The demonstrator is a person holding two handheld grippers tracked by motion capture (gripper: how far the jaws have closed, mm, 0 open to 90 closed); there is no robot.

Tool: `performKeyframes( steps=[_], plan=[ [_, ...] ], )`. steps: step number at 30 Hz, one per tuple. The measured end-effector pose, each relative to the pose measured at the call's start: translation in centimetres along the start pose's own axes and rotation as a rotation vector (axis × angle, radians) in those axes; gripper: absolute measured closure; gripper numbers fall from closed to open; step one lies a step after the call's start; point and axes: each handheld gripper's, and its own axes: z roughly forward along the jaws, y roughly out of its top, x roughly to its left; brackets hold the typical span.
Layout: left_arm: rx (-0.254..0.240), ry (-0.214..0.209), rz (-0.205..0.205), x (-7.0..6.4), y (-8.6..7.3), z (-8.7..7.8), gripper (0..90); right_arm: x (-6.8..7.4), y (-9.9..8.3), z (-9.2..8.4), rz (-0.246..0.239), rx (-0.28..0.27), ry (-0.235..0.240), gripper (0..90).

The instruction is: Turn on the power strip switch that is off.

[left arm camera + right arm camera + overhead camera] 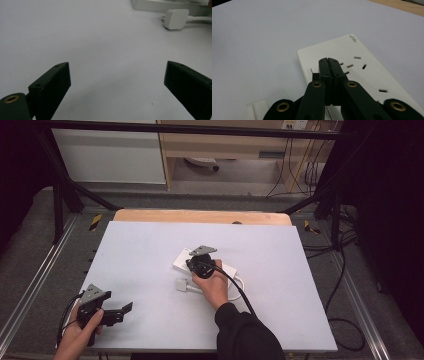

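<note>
Resting closed, the right tool [329,60] sits over the power strip [367,72].

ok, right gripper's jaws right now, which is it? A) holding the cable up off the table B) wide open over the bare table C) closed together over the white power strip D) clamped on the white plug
C: in the right gripper view the right gripper has its two black jaws pressed together with nothing between them, over the socket face of the white power strip.
</note>
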Motion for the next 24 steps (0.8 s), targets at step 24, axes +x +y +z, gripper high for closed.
performKeyframes(
  steps=[24],
  plan=[
    [0.004, 0.000, 0.001, 0.03, -0.02, 0.01, 7.0, 0.10, 0.43, -0.45, 0.034, -0.024, 0.023, 74.5]
  ],
)
